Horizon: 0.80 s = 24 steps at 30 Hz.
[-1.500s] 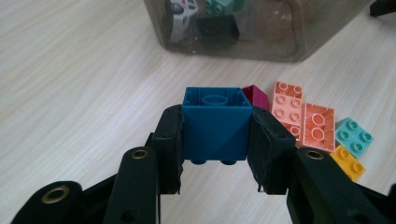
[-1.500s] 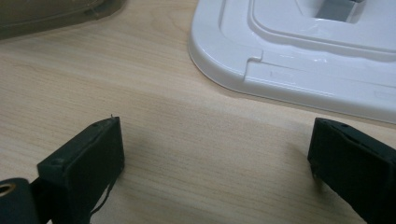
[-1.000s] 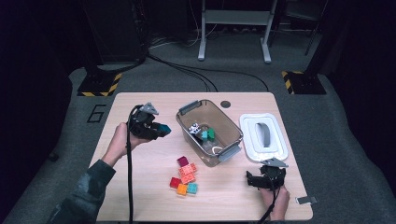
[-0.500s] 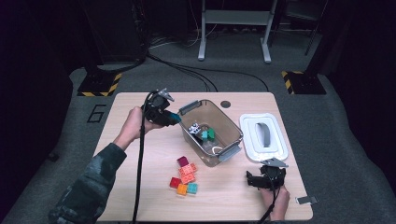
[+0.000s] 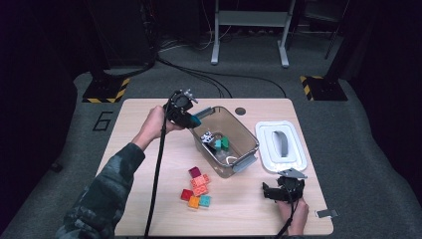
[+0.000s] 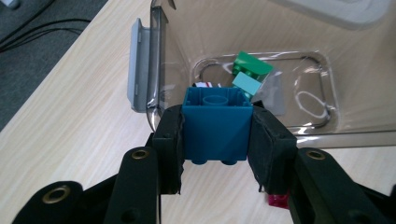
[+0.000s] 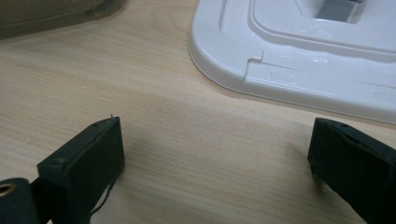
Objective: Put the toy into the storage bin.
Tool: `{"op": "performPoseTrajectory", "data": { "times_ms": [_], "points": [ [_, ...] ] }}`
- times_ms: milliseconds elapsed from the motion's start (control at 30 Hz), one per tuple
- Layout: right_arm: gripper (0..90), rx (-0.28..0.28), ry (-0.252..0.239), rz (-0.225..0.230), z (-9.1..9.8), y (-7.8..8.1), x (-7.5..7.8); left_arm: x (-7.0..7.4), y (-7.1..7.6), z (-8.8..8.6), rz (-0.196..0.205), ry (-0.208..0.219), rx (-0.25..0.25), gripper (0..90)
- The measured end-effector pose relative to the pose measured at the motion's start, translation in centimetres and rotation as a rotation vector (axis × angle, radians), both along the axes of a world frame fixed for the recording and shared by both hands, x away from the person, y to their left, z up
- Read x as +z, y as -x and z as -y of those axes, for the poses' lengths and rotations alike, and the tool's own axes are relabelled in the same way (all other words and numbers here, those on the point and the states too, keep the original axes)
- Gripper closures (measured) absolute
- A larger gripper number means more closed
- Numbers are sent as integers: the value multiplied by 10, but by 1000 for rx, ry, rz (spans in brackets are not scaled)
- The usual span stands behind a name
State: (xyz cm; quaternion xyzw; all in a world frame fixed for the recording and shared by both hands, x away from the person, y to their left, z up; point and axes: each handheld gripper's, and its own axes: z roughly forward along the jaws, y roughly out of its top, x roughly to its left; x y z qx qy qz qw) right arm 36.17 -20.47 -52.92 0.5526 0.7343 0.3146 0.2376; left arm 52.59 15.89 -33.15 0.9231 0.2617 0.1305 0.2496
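Wooden table (image 5: 149, 124): left gripper (image 6: 216, 140) clamps the blue brick (image 6: 215, 125) just short of the clear bin (image 5: 249, 137), opening straight ahead; right gripper (image 5: 271, 190) idles, jaws wide.

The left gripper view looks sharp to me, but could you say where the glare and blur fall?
Left gripper view: blue block crisp, glare on the clear bin wall. Right gripper view: near fingers soft, sheen on the white lid. High view: dark surroundings.

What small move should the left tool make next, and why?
Probably carry the blue block a little further over the clear bin and open. The left tool grips it at the bin's rim, and green blocks already lie inside.
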Motion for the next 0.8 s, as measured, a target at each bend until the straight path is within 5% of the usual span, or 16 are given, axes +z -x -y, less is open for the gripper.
{"op": "performPoseTrajectory", "data": {
  "times_ms": [300,800],
  "points": [
    [28,0,0,0,0,0,0,-13,-16,22,-61,-98,-11,588],
    [29,1,0,0,0,0,0,-32,-29,33,-146,-143,37,582]
  ]
}}
